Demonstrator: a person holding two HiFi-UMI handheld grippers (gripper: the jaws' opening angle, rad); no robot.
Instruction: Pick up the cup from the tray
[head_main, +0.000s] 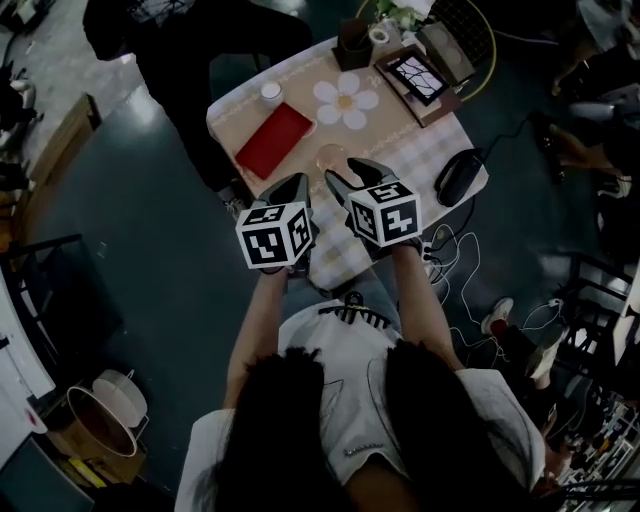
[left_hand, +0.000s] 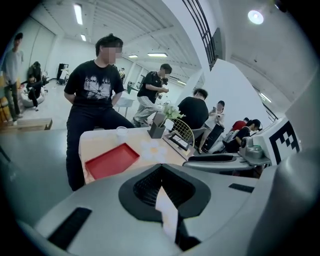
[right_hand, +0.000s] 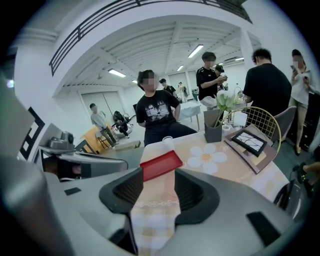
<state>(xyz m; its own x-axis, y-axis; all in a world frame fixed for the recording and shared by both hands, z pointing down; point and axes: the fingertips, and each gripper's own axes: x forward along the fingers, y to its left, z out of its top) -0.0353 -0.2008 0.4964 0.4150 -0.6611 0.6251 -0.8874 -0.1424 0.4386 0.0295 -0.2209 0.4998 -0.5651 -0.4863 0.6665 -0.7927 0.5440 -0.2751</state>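
Your left tool (left_hand: 161, 170) has its jaws together with nothing between them; only a thin pale sliver shows past the pads. Your right tool (right_hand: 154, 174) has its jaws apart and empty, and the checked cloth of the bench (head_main: 400, 140) shows through the gap. In the head view you're holding both tools side by side and close together over the bench's near edge, roughly 6 o'clock from the red tray (head_main: 274, 140), noses pointing toward 12. The tray is bare. The cup (head_main: 271, 93), small and white, is not on it: it stands upright on the bench just off the tray's far corner, about 12 o'clock from the tray, well apart from both tools. A white flower-shaped mat (head_main: 346, 100) lies at about 2 o'clock from the tray. Further toward 1 o'clock are a dark pen holder (head_main: 352, 45) with greenery and a framed picture (head_main: 418, 78) lying on a brown board. There's a faint round clear shape on the cloth just ahead of the right tool's tips; I can't tell what it is. A person in black (left_hand: 95, 95) stands at the bench's far side, right behind the cup.
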